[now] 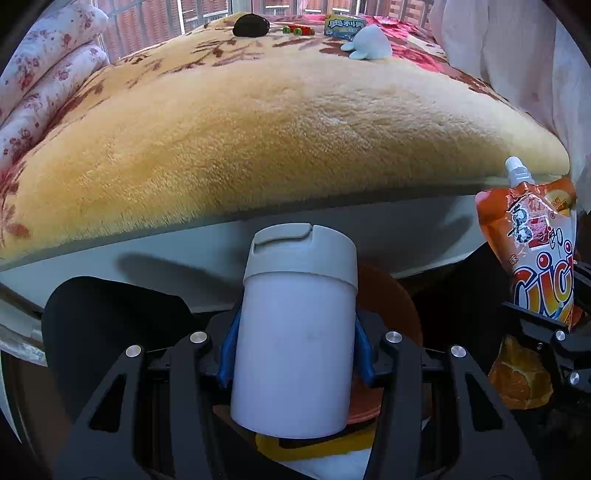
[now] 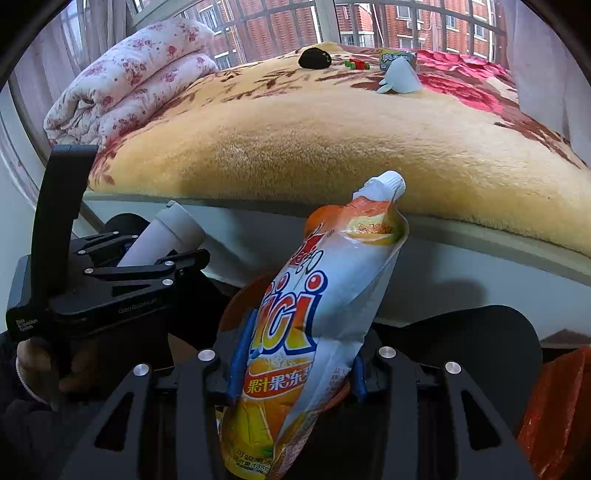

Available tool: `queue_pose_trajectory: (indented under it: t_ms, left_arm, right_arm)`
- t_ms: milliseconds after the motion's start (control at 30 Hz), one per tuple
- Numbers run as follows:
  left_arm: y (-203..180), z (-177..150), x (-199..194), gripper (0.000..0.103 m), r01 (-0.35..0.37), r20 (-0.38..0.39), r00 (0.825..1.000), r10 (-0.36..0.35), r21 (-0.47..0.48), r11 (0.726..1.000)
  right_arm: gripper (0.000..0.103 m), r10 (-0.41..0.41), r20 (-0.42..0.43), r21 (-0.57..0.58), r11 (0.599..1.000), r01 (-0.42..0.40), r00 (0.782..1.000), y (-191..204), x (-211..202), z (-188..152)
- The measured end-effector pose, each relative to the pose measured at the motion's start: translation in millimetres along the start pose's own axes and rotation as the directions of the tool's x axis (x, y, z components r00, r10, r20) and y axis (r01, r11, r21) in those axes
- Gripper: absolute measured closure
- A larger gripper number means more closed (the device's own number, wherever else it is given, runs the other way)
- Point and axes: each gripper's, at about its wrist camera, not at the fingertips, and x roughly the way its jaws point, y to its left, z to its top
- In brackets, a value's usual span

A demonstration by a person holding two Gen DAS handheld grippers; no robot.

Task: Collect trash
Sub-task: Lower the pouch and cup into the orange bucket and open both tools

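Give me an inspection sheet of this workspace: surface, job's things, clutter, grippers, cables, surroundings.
Surface: bed under a tan plush blanket, red floral pattern at its far side.
Job's things: white cup with grey lid; orange jelly drink pouch, capped spout up.
Clutter: far on the blanket, a black round object, a small red-green item, a snack packet and a pale blue plush toy.
Grippers: left gripper shut on the cup; right gripper shut on the pouch.
Cables: nothing seen.
Surroundings: folded floral quilt at left, barred window with brick buildings outside.
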Motion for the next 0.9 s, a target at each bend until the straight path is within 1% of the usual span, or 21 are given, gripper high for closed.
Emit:
queue_pose_trajectory:
  t_ms: [233, 400, 433, 467, 500, 533, 567, 600, 700, 833, 900]
  left_arm:
    - [2, -2, 5, 0.055, 0.007, -0.021, 1.000, -0.007, -0.006, 1.000]
    - [3, 0, 6, 0.055, 0.009, -0.025, 1.000, -0.009, -0.004, 1.000]
    - [2, -1, 6, 0.055, 0.012, -0.026, 1.000, -0.012, -0.003, 1.000]
    - [2, -1, 6, 0.055, 0.015, -0.027, 1.000, -0.015, -0.001, 1.000]
    - [3, 0, 6, 0.050, 0.013, -0.030, 0.999, -0.013, 0.001, 1.000]
    - [3, -1, 6, 0.034, 0.009, -0.035, 0.999, -0.009, 0.004, 1.000]
    - [4, -1, 5, 0.026, 0.003, -0.033, 0.999, -0.003, 0.003, 1.000]
    - [6, -1, 2, 0.018, 0.004, -0.021, 1.000, -0.004, -0.003, 1.000]
    - [12, -1, -3, 0.018, 0.013, 0.004, 1.000, -0.013, -0.009, 1.000]
    - [16, -1, -14, 0.018, -0.006, 0.051, 0.999, 0.006, 0.000, 1.000]
    - [18, 4, -22, 0.018, -0.013, 0.084, 0.996, 0.013, 0.010, 1.000]
  right_arm:
    - [0.060, -0.031, -0.011, -0.091, 0.995, 0.030, 0.999, 14, 5, 1]
    - [0.059, -0.041, -0.019, -0.109, 0.993, 0.038, 0.999, 16, 7, 1]
    - [0.058, -0.042, -0.024, -0.110, 0.993, 0.039, 0.999, 16, 7, 1]
    - [0.053, -0.042, -0.026, -0.111, 0.993, 0.038, 0.999, 16, 8, 0]
    - [0.044, -0.043, -0.026, -0.113, 0.993, 0.040, 0.999, 16, 8, 1]
    - [0.027, -0.051, -0.022, -0.115, 0.992, 0.048, 0.998, 16, 7, 1]
    - [0.023, -0.059, -0.005, -0.117, 0.991, 0.058, 0.998, 17, 4, 1]
    - [0.023, -0.064, 0.012, -0.120, 0.991, 0.065, 0.998, 16, 1, 1]
    - [0.023, -0.082, 0.027, -0.121, 0.989, 0.084, 0.996, 12, -5, 2]
    - [0.023, -0.094, 0.044, -0.088, 0.991, 0.098, 0.995, -2, -12, 5]
    - [0.025, -0.082, 0.054, -0.064, 0.994, 0.085, 0.995, -11, -16, 12]
